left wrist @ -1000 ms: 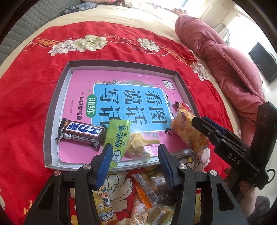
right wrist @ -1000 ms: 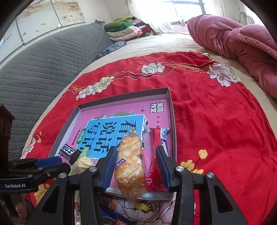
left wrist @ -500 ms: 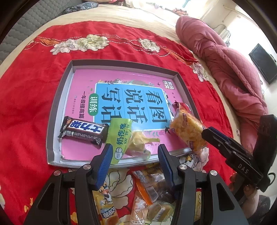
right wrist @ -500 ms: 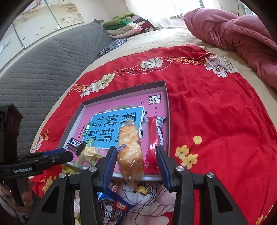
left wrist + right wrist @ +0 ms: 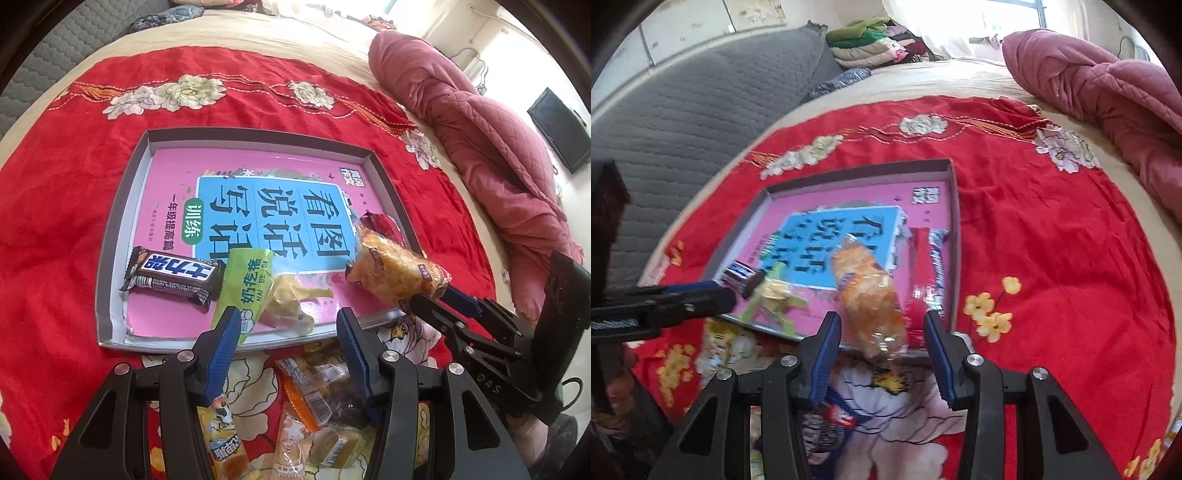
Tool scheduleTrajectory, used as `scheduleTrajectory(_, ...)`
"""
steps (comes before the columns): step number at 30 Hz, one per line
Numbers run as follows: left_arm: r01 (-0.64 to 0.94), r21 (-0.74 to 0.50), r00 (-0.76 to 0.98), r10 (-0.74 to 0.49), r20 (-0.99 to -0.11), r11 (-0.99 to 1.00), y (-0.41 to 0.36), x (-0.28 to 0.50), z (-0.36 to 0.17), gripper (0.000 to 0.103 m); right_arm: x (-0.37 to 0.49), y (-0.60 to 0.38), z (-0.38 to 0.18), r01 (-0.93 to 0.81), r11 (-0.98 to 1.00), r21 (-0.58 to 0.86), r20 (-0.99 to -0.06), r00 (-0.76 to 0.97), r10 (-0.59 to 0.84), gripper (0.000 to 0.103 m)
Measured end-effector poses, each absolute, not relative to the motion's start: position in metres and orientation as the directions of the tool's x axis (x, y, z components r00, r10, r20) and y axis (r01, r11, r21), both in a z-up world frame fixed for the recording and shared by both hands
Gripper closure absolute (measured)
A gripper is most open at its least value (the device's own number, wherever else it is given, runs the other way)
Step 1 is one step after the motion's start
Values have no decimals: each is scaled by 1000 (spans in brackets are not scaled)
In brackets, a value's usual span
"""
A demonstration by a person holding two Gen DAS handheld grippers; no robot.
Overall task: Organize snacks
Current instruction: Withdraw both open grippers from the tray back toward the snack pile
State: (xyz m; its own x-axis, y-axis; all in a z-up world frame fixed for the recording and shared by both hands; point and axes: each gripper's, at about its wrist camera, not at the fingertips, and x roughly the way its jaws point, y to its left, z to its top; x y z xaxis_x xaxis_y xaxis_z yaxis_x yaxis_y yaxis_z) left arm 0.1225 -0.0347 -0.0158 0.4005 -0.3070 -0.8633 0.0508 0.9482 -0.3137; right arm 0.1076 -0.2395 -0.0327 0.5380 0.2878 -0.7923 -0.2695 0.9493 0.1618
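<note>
A grey tray (image 5: 118, 206) with a pink book in it lies on the red cloth. In it are a dark chocolate bar (image 5: 173, 275), a green packet (image 5: 251, 280), an orange snack pack (image 5: 395, 269) and a red bar (image 5: 919, 273). My left gripper (image 5: 288, 339) is open and empty over the tray's near edge. My right gripper (image 5: 882, 336) is open behind the orange pack (image 5: 871, 295), which lies over the tray's near rim (image 5: 955, 236). It also shows in the left wrist view (image 5: 439, 306).
A pile of loose wrapped snacks (image 5: 317, 398) lies on the cloth in front of the tray, with a blue packet (image 5: 827, 424) under the right gripper. A pink quilt (image 5: 480, 122) is bunched at the right. A grey headboard (image 5: 683, 110) is at the left.
Both grippers have drawn back from the tray. The orange pack stays at the tray's near edge, and the right gripper stays open around it.
</note>
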Motion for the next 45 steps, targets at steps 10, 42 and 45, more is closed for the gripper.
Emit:
scheduleTrajectory(10,51,-312,397,-306,-865,949,-36,123,-17,47,121,-243,-32,-254,959,128,-781,570,255,57)
scheduleTrajectory(42,57,-311,448,-303,-841,949,-24,108,15,40,110,-236,1,-330,924,192,-686,628,367,48)
scheduleTrajectory(45,56,-305,454,-296,-840,951,-22,105,19,39,104,-234,5,-348,917,194,-677,629,381,48)
